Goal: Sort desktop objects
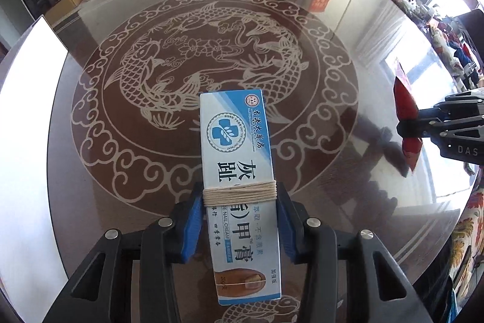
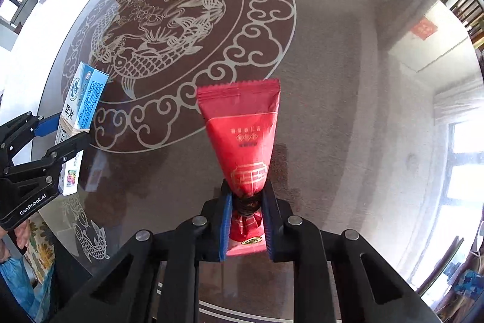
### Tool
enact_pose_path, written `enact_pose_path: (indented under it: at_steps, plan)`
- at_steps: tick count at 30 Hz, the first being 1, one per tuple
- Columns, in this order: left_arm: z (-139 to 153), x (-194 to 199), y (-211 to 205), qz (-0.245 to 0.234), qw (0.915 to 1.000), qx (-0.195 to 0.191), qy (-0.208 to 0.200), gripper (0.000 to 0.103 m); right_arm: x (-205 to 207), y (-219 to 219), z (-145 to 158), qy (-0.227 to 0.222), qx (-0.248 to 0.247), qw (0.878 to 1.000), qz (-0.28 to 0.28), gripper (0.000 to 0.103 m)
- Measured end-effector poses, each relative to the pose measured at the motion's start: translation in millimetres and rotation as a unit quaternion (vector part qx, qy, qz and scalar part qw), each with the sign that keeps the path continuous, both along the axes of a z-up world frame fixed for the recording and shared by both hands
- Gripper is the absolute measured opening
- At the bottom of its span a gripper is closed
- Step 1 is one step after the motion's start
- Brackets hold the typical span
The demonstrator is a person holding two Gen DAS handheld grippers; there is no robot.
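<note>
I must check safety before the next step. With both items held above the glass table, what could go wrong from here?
1. The left tool grips the long blue-and-white cardboard box below its middle, so it may tilt.
2. The right tool pinches the red foil sachet only at its tied neck; it may slip out.

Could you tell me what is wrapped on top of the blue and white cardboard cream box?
A band of cream string circles the blue and white cardboard cream box where the left gripper clamps it. The string covers some of the print; the box's underside is unseen.
</note>
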State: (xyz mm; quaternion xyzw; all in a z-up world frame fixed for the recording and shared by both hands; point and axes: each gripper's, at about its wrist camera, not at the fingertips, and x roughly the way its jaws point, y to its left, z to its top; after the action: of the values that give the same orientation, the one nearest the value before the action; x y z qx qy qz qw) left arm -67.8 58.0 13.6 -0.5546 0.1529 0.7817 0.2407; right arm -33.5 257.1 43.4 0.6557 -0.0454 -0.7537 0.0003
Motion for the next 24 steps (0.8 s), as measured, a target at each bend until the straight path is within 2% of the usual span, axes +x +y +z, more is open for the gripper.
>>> enact_pose_path:
  at_steps: [5, 7, 13, 17, 21, 24]
  plan:
    - [24.2, 8.4, -18.1, 0.012, 0.9992, 0.037, 0.014, 0.044, 6.5, -1.8, 20.6, 0.018, -0.002, 1.0, 0.006, 0.019]
    - [31.4, -1.0, -31.9, 0.018, 0.9983, 0.052, 0.022, 0.044, 6.5, -6.7, 30.9, 0.029, 0.0, 1.0, 0.011, 0.019]
    - [75.1, 6.7, -71.1, 0.031, 0.9934, 0.093, 0.059, 0.044, 4.4, -35.0, 67.7, 0.068, -0.019, 0.997, 0.033, 0.019]
    - [119.4, 6.9, -114.2, 0.051, 0.988, 0.115, 0.089, 0.044, -14.2, -72.7, 99.3, 0.096, -0.039, 0.993, 0.063, 0.019]
    - [158.7, -4.0, -182.3, 0.097, 0.9812, 0.112, 0.124, 0.044, -39.9, -133.4, 136.3, 0.131, -0.065, 0.984, 0.102, 0.019]
    - [174.0, -16.5, -239.1, 0.149, 0.974, 0.092, 0.144, 0.044, -63.2, -188.8, 166.2, 0.163, -0.097, 0.972, 0.136, 0.019]
